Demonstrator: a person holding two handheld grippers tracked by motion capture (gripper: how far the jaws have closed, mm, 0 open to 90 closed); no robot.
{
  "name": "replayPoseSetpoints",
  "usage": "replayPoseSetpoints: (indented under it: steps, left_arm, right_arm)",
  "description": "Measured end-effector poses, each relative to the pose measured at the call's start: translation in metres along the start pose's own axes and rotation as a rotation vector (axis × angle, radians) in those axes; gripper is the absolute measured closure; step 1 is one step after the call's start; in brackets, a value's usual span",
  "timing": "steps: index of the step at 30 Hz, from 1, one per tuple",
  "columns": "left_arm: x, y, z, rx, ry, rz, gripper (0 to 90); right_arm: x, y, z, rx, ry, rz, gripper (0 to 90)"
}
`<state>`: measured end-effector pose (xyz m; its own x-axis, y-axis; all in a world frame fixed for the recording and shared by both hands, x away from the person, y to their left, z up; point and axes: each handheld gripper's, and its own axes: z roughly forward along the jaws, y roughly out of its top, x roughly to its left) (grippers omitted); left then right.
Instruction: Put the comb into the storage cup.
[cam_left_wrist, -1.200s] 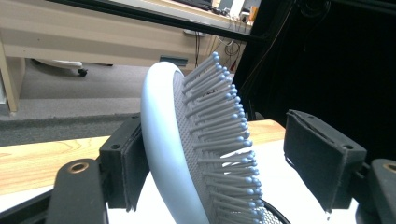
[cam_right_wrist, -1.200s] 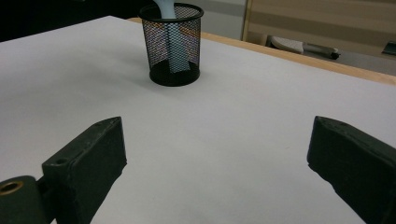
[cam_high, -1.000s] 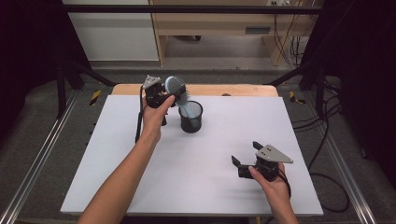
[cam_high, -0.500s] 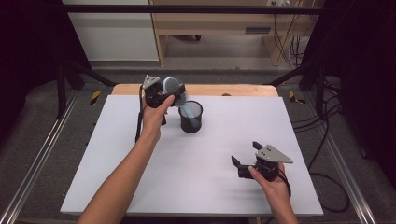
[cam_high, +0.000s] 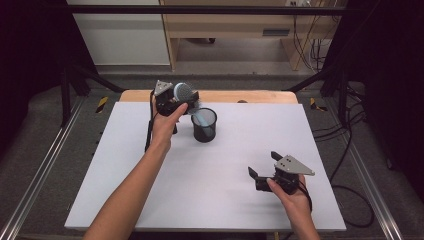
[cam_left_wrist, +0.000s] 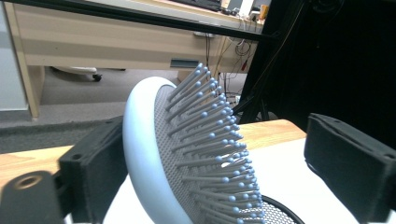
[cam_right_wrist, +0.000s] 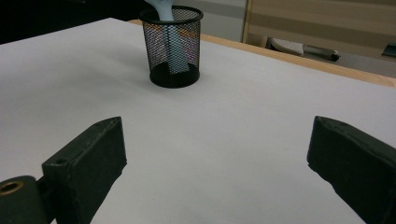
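Note:
A pale blue hairbrush (cam_high: 183, 93) stands tilted with its handle down in a black mesh cup (cam_high: 204, 125) near the table's far edge. My left gripper (cam_high: 181, 101) sits around the brush head (cam_left_wrist: 187, 154). Its jaws have just been opening: the back of the head leans on one jaw, and the other jaw stands clear of the bristles. At the near right, my right gripper (cam_high: 263, 164) hovers low over the white table (cam_high: 225, 200), open with nothing between its jaws (cam_right_wrist: 215, 140). It faces the mesh cup (cam_right_wrist: 173, 46).
A wooden strip (cam_high: 250, 96) runs along the table's far edge. Black frame posts and cables stand to both sides. A wooden desk (cam_high: 225, 25) stands on the floor beyond the table.
Both hands stay where they were. The brush head still leans out of the cup between the left jaws, with no clear shift seen from above.

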<state>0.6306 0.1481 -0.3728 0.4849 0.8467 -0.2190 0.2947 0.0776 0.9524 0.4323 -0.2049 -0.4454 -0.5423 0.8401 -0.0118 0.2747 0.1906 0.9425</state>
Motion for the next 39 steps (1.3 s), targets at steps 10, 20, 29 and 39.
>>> replayPoseSetpoints:
  steps: [10, 20, 29, 39]
  left_arm:
    - [-0.0012, 0.0012, -0.0011, -0.026, -0.027, -0.017, 4.6]
    - [0.0, 0.0017, -0.0032, -0.032, -0.017, -0.007, 4.6]
    - [-0.0013, 0.0028, -0.0064, -0.046, -0.013, 0.006, 4.5]
    - [-0.0033, 0.0025, -0.008, -0.034, -0.009, 0.023, 4.8]
  right_arm:
    - [0.0004, 0.0007, -0.0003, -0.002, 0.004, 0.002, 4.9]
    - [0.0, 0.0005, -0.0008, -0.003, 0.001, 0.002, 4.9]
    - [0.001, 0.0006, 0.0002, 0.001, 0.004, -0.001, 4.9]
    - [0.0014, 0.0008, -0.0004, -0.002, 0.003, 0.001, 4.9]
